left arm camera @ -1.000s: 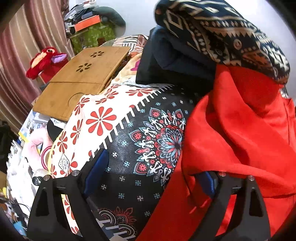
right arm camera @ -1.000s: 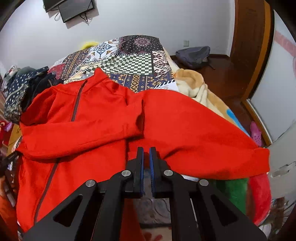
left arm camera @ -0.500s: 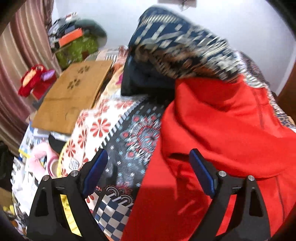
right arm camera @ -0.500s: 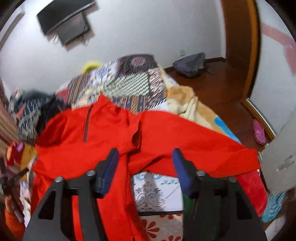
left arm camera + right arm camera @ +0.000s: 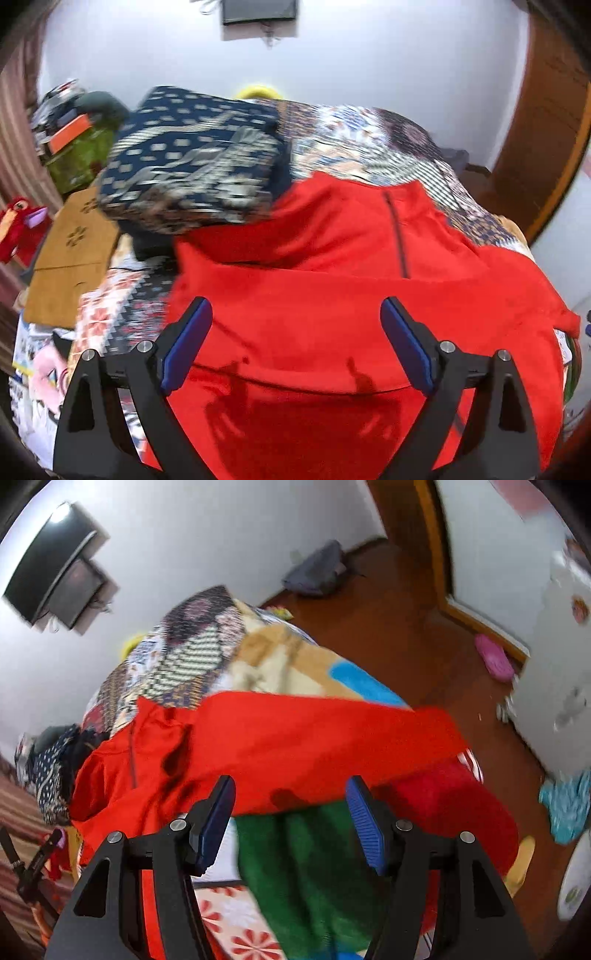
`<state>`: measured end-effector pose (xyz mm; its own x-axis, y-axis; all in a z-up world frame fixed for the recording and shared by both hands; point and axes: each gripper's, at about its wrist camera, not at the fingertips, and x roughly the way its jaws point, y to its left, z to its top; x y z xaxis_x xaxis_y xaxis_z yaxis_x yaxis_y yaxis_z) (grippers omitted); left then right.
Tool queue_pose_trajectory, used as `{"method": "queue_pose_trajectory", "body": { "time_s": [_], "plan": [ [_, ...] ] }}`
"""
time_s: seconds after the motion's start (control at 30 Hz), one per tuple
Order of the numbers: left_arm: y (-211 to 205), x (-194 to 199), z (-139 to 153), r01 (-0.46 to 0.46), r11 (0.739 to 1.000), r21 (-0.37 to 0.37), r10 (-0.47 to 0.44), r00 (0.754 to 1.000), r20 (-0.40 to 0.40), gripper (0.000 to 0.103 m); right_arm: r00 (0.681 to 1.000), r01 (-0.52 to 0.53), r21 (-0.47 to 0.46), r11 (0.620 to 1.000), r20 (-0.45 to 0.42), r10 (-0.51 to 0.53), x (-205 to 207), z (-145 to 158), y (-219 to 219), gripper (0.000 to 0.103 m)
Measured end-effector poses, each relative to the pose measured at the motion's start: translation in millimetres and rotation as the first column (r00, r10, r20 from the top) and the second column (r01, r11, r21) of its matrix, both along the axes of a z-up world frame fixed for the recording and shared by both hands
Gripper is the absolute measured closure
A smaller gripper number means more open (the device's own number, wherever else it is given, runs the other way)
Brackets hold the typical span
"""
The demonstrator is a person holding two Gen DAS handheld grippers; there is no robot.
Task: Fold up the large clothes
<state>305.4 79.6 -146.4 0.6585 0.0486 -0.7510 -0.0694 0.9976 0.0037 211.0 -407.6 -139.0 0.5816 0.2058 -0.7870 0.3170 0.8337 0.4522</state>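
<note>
One red jacket (image 5: 332,295) is lying on the bed (image 5: 388,147), one zip (image 5: 397,236) showing on it. One dark patterned cloth bundle (image 5: 192,162) is sitting at the bed's far left corner. One wooden board (image 5: 70,254) is lying off the bed's left edge, one red plush toy (image 5: 18,229) beside it. One screen (image 5: 258,11) is hanging on the wall. Two grippers: left gripper (image 5: 295,343), right gripper (image 5: 291,816), two blue pads on each. One green blanket (image 5: 314,867) and one dark red blanket (image 5: 454,808) are hanging at the bed's near right edge. One grey bag (image 5: 314,572) and one pink slipper (image 5: 493,657) are lying on the floor.
</note>
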Motion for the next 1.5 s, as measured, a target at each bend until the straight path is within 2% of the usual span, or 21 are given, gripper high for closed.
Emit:
{"method": "queue_pose_trajectory", "body": {
  "time_s": [0.13, 0.3, 0.43, 0.63, 0.77, 0.87, 0.97, 1.1, 1.23, 1.33, 1.37, 1.5],
  "plan": [
    [-32, 8, -15, 0.061, 0.998, -0.005, -0.061, 0.997, -0.040, 0.010, 0.997, 0.066, 0.114, 0.991, -0.056, -0.060, -2, -23, -22, 0.045],
    [-56, 7, -30, 0.107, 0.994, 0.020, -0.105, 0.992, -0.075, 0.010, 0.988, 0.150, 0.245, 0.958, -0.061, -0.139, 5, -39, -43, 0.045],
    [-56, 5, -36, 0.105, 0.994, 0.028, -0.103, 0.991, -0.091, 0.010, 0.979, 0.202, 0.269, 0.942, -0.063, -0.192, 17, -47, -50, 0.045],
    [-40, 2, -42, 0.066, 0.998, 0.018, -0.064, 0.992, -0.111, 0.010, 0.964, 0.266, 0.202, 0.943, -0.055, -0.260, 33, -53, -50, 0.046],
    [-31, -4, -43, 0.049, 0.999, 0.017, -0.047, 0.993, -0.108, 0.010, 0.968, 0.250, 0.090, 0.964, -0.027, -0.249, 45, -43, -38, 0.076],
    [-26, -8, -44, 0.043, 0.999, 0.019, -0.041, 0.993, -0.107, 0.010, 0.970, 0.241, 0.052, 0.969, 0.005, -0.241, 51, -31, -34, 0.083],
    [-21, -14, -43, 0.041, 0.999, 0.022, -0.038, 0.994, -0.100, 0.010, 0.969, 0.227, -0.017, 0.974, 0.098, -0.225, 53, 1, -23, 0.087],
    [-16, -21, -40, 0.041, 0.999, 0.028, -0.039, 0.996, -0.084, 0.010, 0.961, 0.149, -0.117, 0.982, 0.253, -0.116, 56, 57, 7, 0.088],
    [-11, -28, -36, 0.043, 0.999, 0.028, -0.041, 0.997, -0.069, 0.010, 0.930, 0.022, -0.195, 0.981, 0.364, 0.051, 65, 105, 52, 0.088],
    [-6, -32, -34, 0.039, 0.999, 0.019, -0.038, 0.997, -0.061, 0.010, 0.901, -0.097, -0.207, 0.974, 0.398, 0.174, 66, 122, 87, 0.088],
    [-4, -33, -33, 0.037, 0.999, 0.017, -0.036, 0.998, -0.059, 0.010, 0.883, -0.168, -0.203, 0.965, 0.405, 0.238, 67, 126, 106, 0.088],
    [5, -39, -32, 0.026, 1.000, 0.017, -0.025, 0.998, -0.056, 0.010, 0.838, -0.349, -0.201, 0.915, 0.370, 0.401, 68, 113, 159, 0.088]
  ]
}}
